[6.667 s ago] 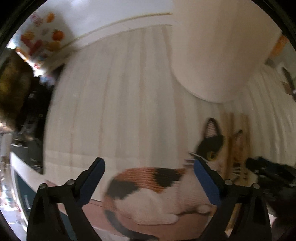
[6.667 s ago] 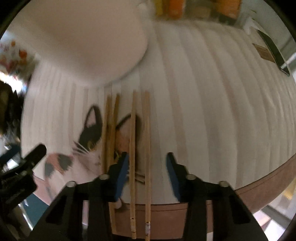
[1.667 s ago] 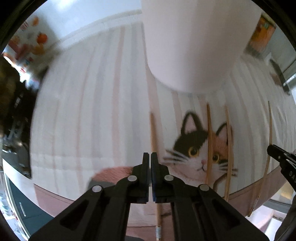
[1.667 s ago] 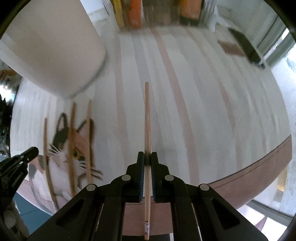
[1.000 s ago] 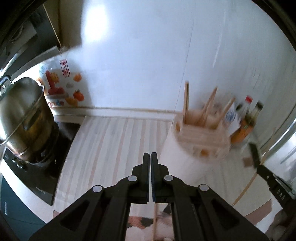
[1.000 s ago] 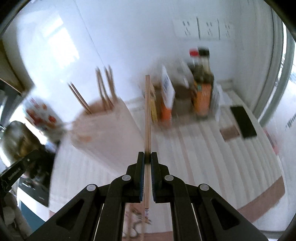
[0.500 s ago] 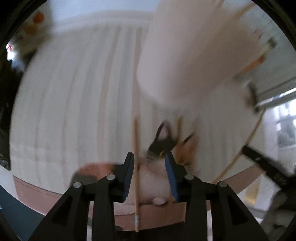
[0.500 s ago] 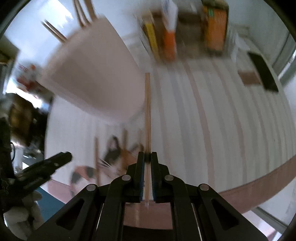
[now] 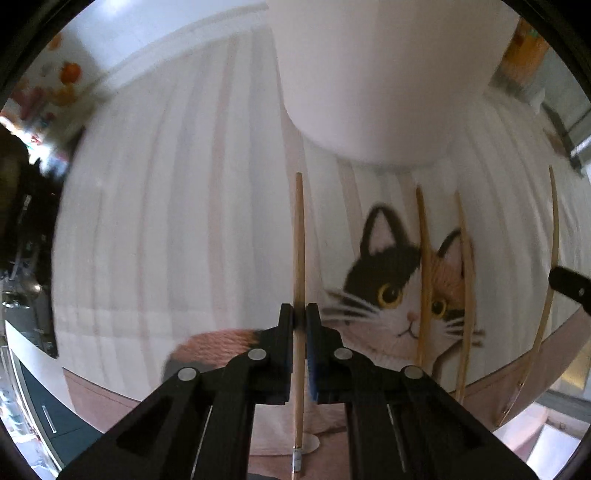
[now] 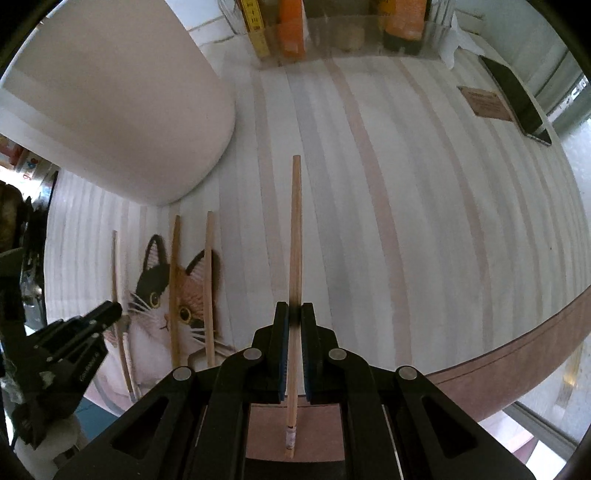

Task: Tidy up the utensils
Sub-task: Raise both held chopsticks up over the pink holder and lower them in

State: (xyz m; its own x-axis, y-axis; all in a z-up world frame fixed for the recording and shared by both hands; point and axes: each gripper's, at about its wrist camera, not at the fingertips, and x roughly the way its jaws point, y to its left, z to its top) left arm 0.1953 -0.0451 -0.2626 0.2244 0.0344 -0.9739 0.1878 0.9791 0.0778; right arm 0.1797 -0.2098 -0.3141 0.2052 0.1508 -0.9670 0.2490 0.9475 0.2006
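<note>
My left gripper (image 9: 300,317) points steeply down at the cat-print mat (image 9: 184,221). Its jaws are closing tight, the pads pressing a wooden chopstick (image 9: 299,240) that lies left of the cat's face. Two more chopsticks (image 9: 424,277) lie across the cat's face. The white utensil holder (image 9: 369,92) stands just beyond them. My right gripper (image 10: 293,317) is shut on another chopstick (image 10: 295,229), held low over the striped part of the mat (image 10: 406,221), right of the holder (image 10: 122,110). The left gripper (image 10: 110,312) shows at the left of the right wrist view.
A tray of bottles and cartons (image 10: 332,29) lines the back wall. A dark phone (image 10: 517,99) and a brown card (image 10: 487,101) lie at the far right. The mat's brown border (image 10: 517,362) runs along the counter's front edge. A stove area (image 9: 22,221) sits at the left.
Both grippers tipped down from facing the wall and holder top to the mat. The left one opened over a lying chopstick, then shut on it. The right kept its chopstick.
</note>
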